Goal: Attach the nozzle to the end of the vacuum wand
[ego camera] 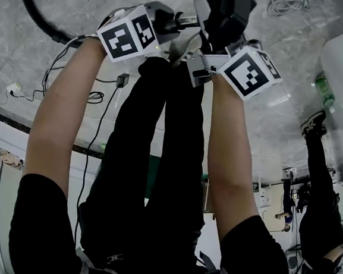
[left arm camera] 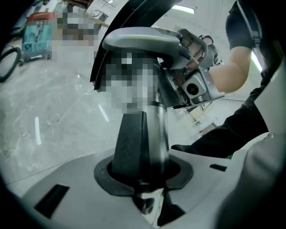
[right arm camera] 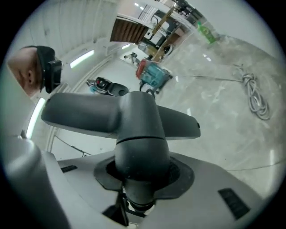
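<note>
In the head view both bare forearms reach toward the top of the frame over a grey marble floor (ego camera: 23, 55), and the two marker cubes sit close together there. The left tool (ego camera: 172, 23) comes in from the upper left and the right tool (ego camera: 210, 53) from just right of centre, and they meet at the dark nozzle (ego camera: 227, 13) at the top edge. In the left gripper view the left tool (left arm camera: 142, 123) is pressed together on the vacuum wand (left arm camera: 158, 134), a shiny silver tube that rises through the middle of the frame beside one dark ribbed finger (left arm camera: 127, 143). Above the tube lies the grey wide head of the nozzle (left arm camera: 138, 38), with the right tool (left arm camera: 192, 85) just behind it at the upper right. A mosaic patch covers the place where wand and nozzle meet, so I cannot tell whether they are joined. In the right gripper view the right tool (right arm camera: 140, 156) pinches the round neck of the nozzle (right arm camera: 134, 116), whose flat head spreads crosswise across the middle of the frame. A black hose (ego camera: 33, 8) curves through the upper left of the head view, and a coiled white cable (right arm camera: 254, 96) lies on the floor at the right of the right gripper view.
</note>
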